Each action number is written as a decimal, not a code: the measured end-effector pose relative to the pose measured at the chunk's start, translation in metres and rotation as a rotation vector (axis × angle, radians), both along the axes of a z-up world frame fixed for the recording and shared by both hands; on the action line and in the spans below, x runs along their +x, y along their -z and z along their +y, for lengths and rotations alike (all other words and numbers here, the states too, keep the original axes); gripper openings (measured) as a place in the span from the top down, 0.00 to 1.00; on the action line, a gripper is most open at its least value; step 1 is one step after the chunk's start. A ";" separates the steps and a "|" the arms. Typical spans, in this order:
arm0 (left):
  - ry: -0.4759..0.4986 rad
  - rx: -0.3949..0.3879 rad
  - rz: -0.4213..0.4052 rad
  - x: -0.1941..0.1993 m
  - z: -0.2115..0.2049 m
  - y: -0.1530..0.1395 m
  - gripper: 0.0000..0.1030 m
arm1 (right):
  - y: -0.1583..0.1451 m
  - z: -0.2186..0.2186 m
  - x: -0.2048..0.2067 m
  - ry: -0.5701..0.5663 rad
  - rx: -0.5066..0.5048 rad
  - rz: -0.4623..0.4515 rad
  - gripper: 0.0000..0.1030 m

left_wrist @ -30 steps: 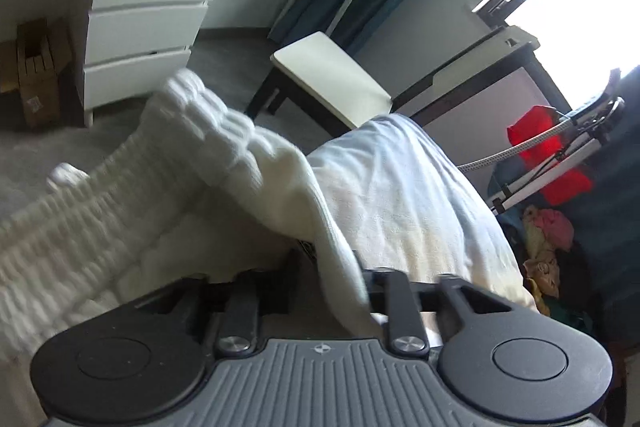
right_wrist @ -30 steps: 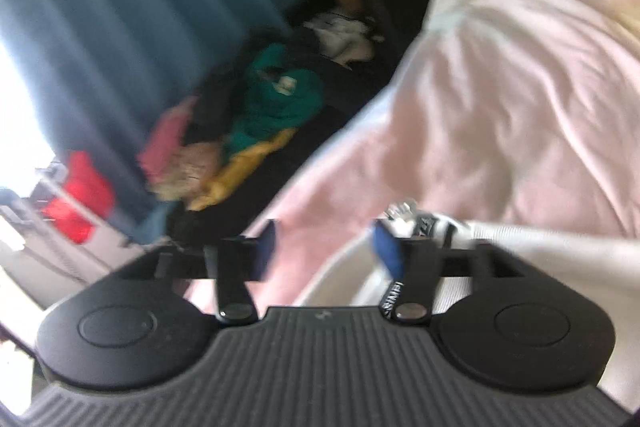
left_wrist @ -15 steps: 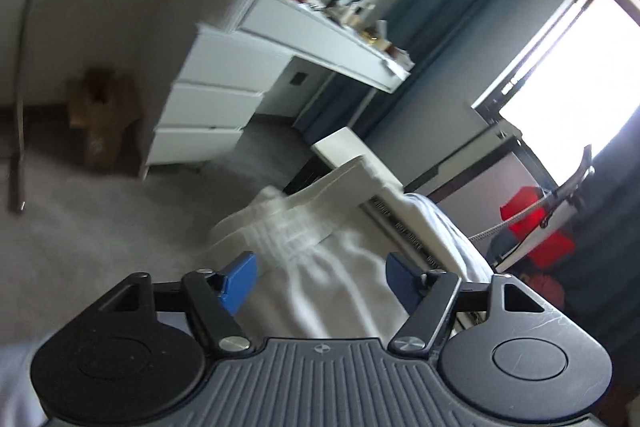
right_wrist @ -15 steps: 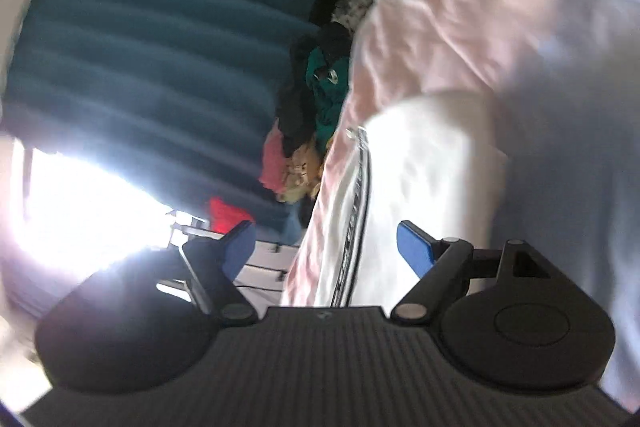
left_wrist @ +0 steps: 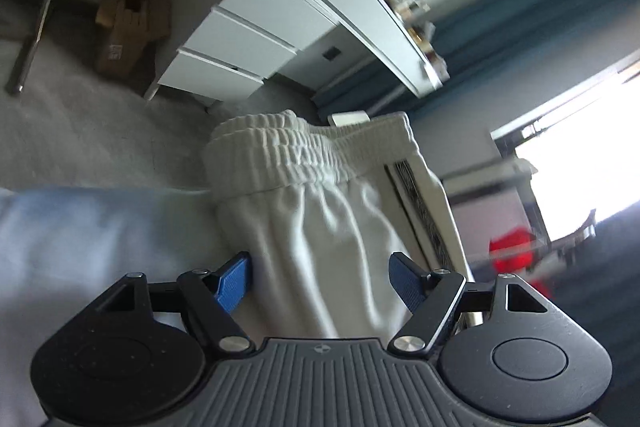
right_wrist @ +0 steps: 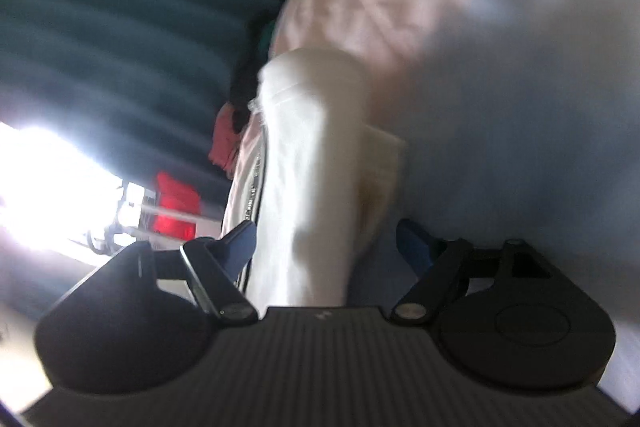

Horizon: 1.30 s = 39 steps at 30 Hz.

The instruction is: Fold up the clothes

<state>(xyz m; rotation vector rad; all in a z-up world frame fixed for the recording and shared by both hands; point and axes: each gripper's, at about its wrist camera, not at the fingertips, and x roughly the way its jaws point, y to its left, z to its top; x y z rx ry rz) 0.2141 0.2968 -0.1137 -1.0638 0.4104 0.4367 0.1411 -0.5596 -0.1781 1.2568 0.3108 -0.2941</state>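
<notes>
On pale bedding (left_wrist: 80, 227), white shorts (left_wrist: 320, 227) lie between both grippers' wide, empty jaws.

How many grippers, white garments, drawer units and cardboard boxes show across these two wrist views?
Grippers: 2, the left gripper and the right gripper, jaws apart on both
White garments: 1, the white shorts
Drawer units: 1, the white drawer unit
Cardboard boxes: 1, the cardboard box
Total: 5
</notes>
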 end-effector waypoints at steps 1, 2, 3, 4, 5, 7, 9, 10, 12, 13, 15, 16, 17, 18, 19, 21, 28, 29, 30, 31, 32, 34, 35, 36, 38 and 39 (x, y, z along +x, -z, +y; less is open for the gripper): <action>-0.017 0.009 0.011 0.008 -0.001 0.000 0.27 | 0.001 -0.002 0.010 -0.003 -0.021 0.000 0.24; -0.034 0.019 0.023 0.016 -0.001 0.000 0.30 | 0.003 -0.006 0.017 0.012 -0.040 0.006 0.30; -0.056 0.029 0.046 0.024 -0.001 -0.001 0.37 | 0.005 -0.009 0.025 0.027 -0.058 0.013 0.34; -0.079 0.039 0.072 0.030 -0.001 -0.003 0.43 | 0.005 -0.012 0.032 0.041 -0.072 0.023 0.46; -0.097 0.041 0.098 0.036 0.000 -0.003 0.56 | 0.005 -0.016 0.039 0.055 -0.079 0.039 0.58; -0.118 0.047 0.126 0.044 0.002 -0.007 0.76 | -0.002 -0.020 0.051 0.063 -0.101 0.078 0.70; -0.118 0.066 0.111 0.048 0.006 -0.017 0.85 | -0.015 -0.022 0.061 0.060 -0.133 0.116 0.77; -0.118 0.064 0.093 0.047 0.009 -0.023 0.86 | -0.024 -0.021 0.063 0.051 -0.160 0.125 0.79; -0.105 0.059 0.067 0.044 0.016 -0.039 0.88 | -0.044 -0.016 0.062 0.038 -0.202 0.127 0.81; -0.108 0.071 0.054 0.040 0.019 -0.048 0.89 | -0.054 -0.015 0.058 0.039 -0.210 0.121 0.81; -0.105 0.104 0.028 0.028 0.024 -0.066 0.90 | -0.074 -0.010 0.049 0.035 -0.246 0.134 0.82; -0.092 0.123 0.015 0.022 0.026 -0.074 0.90 | -0.083 -0.008 0.043 0.035 -0.257 0.148 0.82; -0.079 0.142 0.002 0.015 0.028 -0.083 0.90 | -0.090 -0.007 0.034 0.041 -0.243 0.157 0.82; -0.065 0.161 -0.010 0.008 0.030 -0.091 0.90 | -0.094 -0.007 0.024 0.047 -0.230 0.158 0.82; -0.056 0.163 -0.018 -0.001 0.032 -0.097 0.90 | -0.097 -0.005 0.012 0.053 -0.230 0.159 0.82; -0.040 0.156 -0.025 -0.022 0.036 -0.107 0.90 | -0.100 -0.003 -0.013 0.067 -0.222 0.162 0.82; 0.027 0.148 0.030 -0.102 0.054 -0.117 0.90 | -0.065 -0.009 -0.103 0.118 -0.077 0.187 0.82; 0.036 0.152 0.042 -0.109 0.056 -0.113 0.90 | -0.058 -0.009 -0.115 0.120 -0.057 0.195 0.82; 0.044 0.155 0.053 -0.115 0.059 -0.108 0.90 | -0.051 -0.009 -0.126 0.121 -0.036 0.202 0.82; 0.051 0.158 0.064 -0.122 0.061 -0.104 0.90 | -0.044 -0.009 -0.138 0.123 -0.015 0.210 0.82; 0.063 0.160 0.080 -0.125 0.062 -0.096 0.90 | -0.038 -0.008 -0.149 0.124 0.005 0.217 0.82; 0.091 0.165 0.115 -0.129 0.065 -0.081 0.89 | -0.026 -0.011 -0.157 0.106 0.028 0.225 0.82; 0.113 0.183 0.134 -0.131 0.064 -0.072 0.89 | -0.019 -0.014 -0.156 0.087 0.032 0.234 0.82; 0.132 0.181 0.139 -0.133 0.065 -0.064 0.89 | -0.010 -0.017 -0.157 0.076 0.050 0.239 0.82; 0.166 0.164 0.143 -0.140 0.067 -0.048 0.87 | 0.005 -0.020 -0.163 0.080 0.101 0.226 0.83; 0.180 0.151 0.145 -0.144 0.069 -0.042 0.86 | 0.009 -0.020 -0.165 0.082 0.112 0.217 0.83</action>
